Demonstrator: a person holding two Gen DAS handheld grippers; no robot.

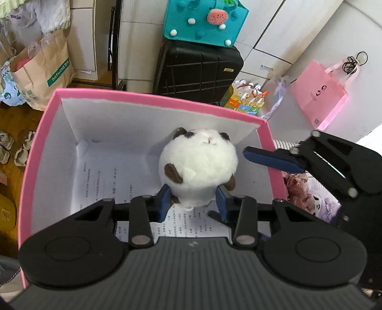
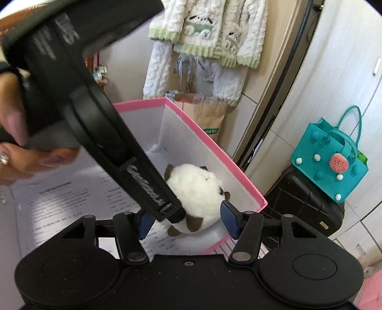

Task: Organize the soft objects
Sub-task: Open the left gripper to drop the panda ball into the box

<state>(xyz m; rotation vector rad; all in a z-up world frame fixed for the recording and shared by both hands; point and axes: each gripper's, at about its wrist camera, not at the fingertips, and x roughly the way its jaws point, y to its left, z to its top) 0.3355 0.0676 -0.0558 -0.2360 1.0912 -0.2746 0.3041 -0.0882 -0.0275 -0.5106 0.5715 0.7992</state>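
Note:
A round white plush hamster with brown patches (image 1: 198, 162) is inside a pink box with white walls (image 1: 152, 97). My left gripper (image 1: 193, 201) is shut on the plush's lower end and holds it over the printed paper lining the box bottom. In the right wrist view the plush (image 2: 195, 190) shows between my right gripper's blue pads, partly hidden by the left gripper's body. My right gripper (image 2: 187, 220) is open and empty at the box's near right corner; it also shows in the left wrist view (image 1: 272, 159), just over the box's right wall.
A black suitcase (image 1: 198, 66) with a teal felt bag (image 1: 205, 21) on top stands behind the box. A brown paper bag (image 1: 43, 71) is at left, a pink gift bag (image 1: 320, 95) at right. More plush toys (image 1: 308, 193) lie right of the box.

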